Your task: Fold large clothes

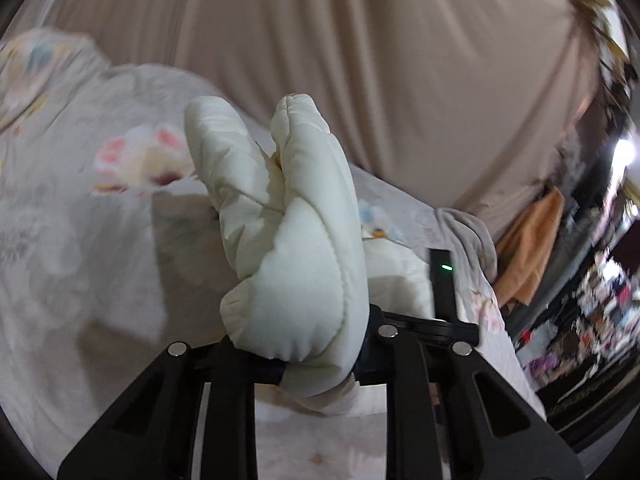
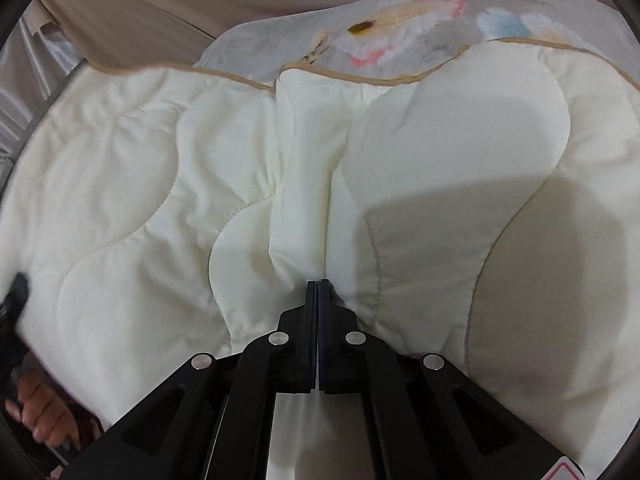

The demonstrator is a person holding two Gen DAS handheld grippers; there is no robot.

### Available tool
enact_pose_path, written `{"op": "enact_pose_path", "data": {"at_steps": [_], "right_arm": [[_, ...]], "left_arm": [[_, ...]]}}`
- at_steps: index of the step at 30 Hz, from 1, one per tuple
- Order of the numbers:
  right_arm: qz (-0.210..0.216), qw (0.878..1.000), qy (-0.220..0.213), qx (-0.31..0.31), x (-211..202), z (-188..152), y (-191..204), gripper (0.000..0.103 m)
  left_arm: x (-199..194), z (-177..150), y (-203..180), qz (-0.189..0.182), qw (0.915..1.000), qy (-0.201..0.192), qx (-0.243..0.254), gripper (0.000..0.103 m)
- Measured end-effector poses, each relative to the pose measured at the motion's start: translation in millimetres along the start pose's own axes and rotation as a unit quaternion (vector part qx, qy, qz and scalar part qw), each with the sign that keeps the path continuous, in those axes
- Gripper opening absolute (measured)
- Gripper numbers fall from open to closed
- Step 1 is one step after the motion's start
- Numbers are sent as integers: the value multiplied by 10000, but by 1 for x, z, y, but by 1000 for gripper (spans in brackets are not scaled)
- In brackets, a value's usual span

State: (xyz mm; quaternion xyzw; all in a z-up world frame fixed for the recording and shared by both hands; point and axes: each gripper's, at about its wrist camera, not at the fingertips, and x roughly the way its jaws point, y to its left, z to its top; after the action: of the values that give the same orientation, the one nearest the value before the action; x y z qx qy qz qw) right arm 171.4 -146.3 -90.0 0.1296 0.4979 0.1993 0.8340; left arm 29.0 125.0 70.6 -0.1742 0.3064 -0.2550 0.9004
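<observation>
Grip detail: your left gripper (image 1: 320, 356) clamps a bunched fold of cream quilted padded comforter (image 1: 288, 216) to lift it; your right gripper (image 2: 318, 286), clenched, pins its crease.

A beige draped curtain (image 1: 360, 60) is seen across the far side. At the right, a bright lamp (image 1: 624, 152) is lit above blurred, cluttered dark shelving (image 1: 600, 300), and an orange cloth (image 1: 532, 248) is hung nearby.

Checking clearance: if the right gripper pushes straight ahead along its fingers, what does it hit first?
The cream quilted comforter. The right gripper is shut with its tips already at a crease in the padding, so it would likely press straight into it.
</observation>
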Motion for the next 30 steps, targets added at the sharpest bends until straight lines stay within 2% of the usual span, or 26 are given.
{"op": "enact_pose_path", "data": {"at_steps": [5,8,11,14,16,18,22,26,30], "right_arm": [[-74,9997,-77,-213,12,4,14,0],[93,9997,-210,-33,-4,1,6,0],[335,9985,-413,-85,-48,-17,-4,1],[400,9981,-353,-293,-79,-49,-8,2],[554,9977,-98,-390,-78,-71,-9,2],[427,9974,100,-569,-60,-87,-5,0],[559,9970,-19,-530,-38,-93,-9,0],[724,9971,14,-243,-45,-90,-18,0],[595,9981,12,-127,-85,-116,-38,0]], "left_arm": [[26,-8,-75,-211,9947,165,993,20],[46,-12,-108,-234,9903,216,1356,20],[49,-10,-119,-196,9891,206,1445,19],[49,-9,-123,-112,9890,199,1463,19],[50,-7,-124,-103,9896,192,1421,19],[53,-7,-129,-149,9905,196,1351,19],[67,-11,-150,-133,9891,272,1443,19],[94,-22,-176,-160,9858,431,1616,19],[127,-37,-192,-181,9826,736,1697,19]]}}
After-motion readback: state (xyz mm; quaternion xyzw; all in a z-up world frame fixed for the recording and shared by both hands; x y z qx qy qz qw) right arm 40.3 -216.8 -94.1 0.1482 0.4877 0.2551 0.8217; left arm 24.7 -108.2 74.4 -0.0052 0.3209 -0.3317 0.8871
